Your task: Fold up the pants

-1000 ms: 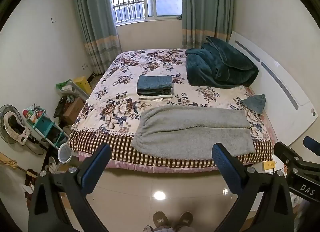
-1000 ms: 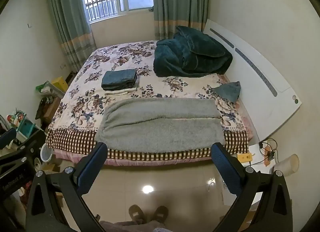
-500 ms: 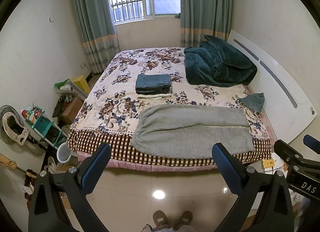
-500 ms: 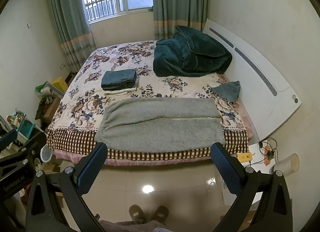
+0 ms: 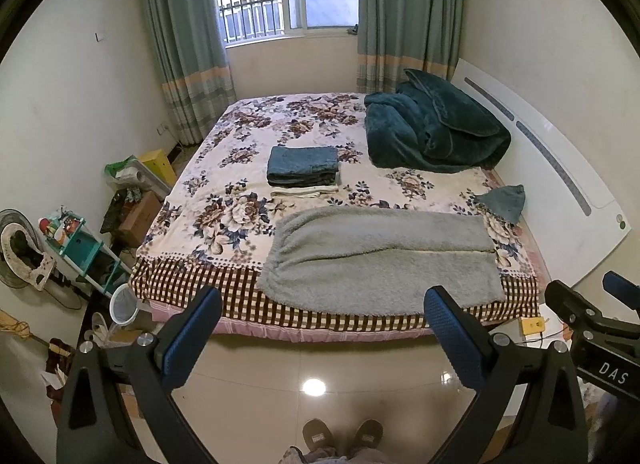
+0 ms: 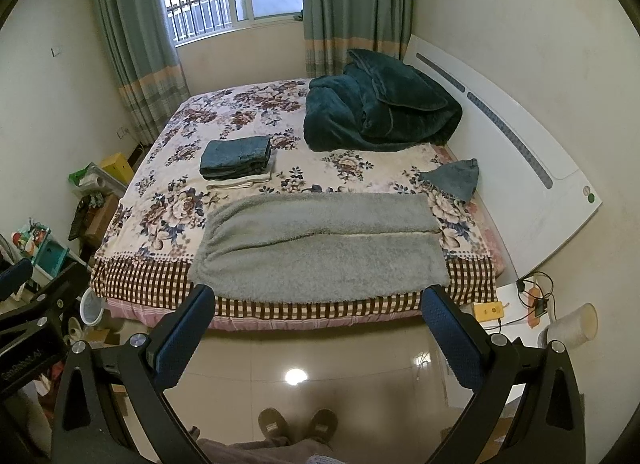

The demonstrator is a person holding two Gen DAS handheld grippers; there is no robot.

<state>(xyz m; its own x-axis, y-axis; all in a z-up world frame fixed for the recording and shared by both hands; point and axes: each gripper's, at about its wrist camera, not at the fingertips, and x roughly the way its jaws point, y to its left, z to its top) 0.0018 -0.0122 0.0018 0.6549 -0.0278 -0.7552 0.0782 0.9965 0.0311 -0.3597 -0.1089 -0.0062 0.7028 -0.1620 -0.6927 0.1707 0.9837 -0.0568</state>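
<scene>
Grey fleece pants point(image 5: 380, 256) lie flat across the near edge of the flowered bed point(image 5: 248, 167), legs side by side, pointing right. They also show in the right wrist view point(image 6: 320, 244). My left gripper point(image 5: 324, 304) is open and empty, held above the floor in front of the bed, well short of the pants. My right gripper point(image 6: 318, 304) is open and empty too, at about the same distance. The right gripper's body shows at the right edge of the left wrist view.
A stack of folded dark blue clothes point(image 5: 303, 165) sits mid-bed. A teal blanket point(image 5: 432, 127) is heaped by the white headboard point(image 5: 560, 183). A small teal cloth point(image 5: 504, 201) lies right. Clutter and a shelf point(image 5: 76, 240) stand left. My slippered feet point(image 5: 340, 434) are on the tiled floor.
Both views have shifted very slightly; the bed sits a touch closer. The grippers stay open and the pants have not moved.
</scene>
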